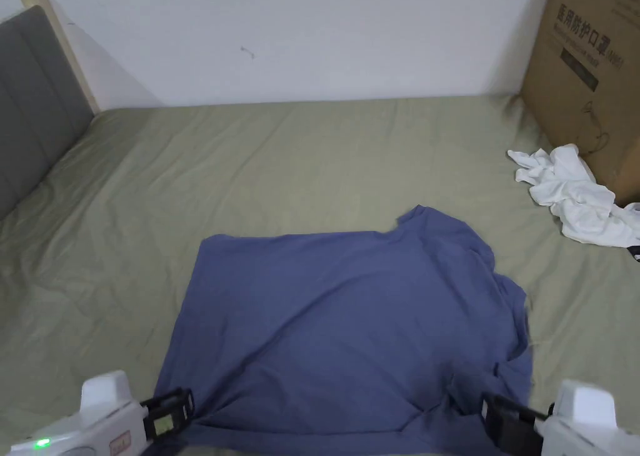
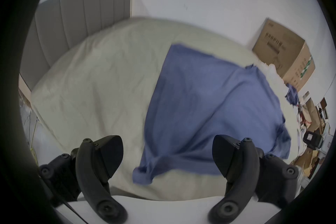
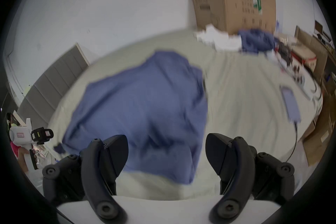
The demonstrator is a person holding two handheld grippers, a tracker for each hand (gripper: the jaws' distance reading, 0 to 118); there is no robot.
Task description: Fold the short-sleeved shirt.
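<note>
A blue short-sleeved shirt (image 1: 350,326) lies spread on the olive bed sheet (image 1: 300,157), rumpled along its right side. My left gripper (image 1: 178,410) sits at the shirt's near left corner, and in the left gripper view its jaws stand wide apart (image 2: 167,153) with the shirt's bunched corner (image 2: 143,173) lying between and beyond them, untouched. My right gripper (image 1: 494,416) is at the near right corner; its jaws are also wide apart (image 3: 166,149) over the shirt's hem (image 3: 163,164), holding nothing.
A crumpled white garment (image 1: 575,201) lies at the right beside a tall cardboard box (image 1: 594,69). A grey headboard (image 1: 31,94) stands at the left. In the right gripper view another blue garment (image 3: 256,40) and a phone on a cable (image 3: 291,102) lie on the bed.
</note>
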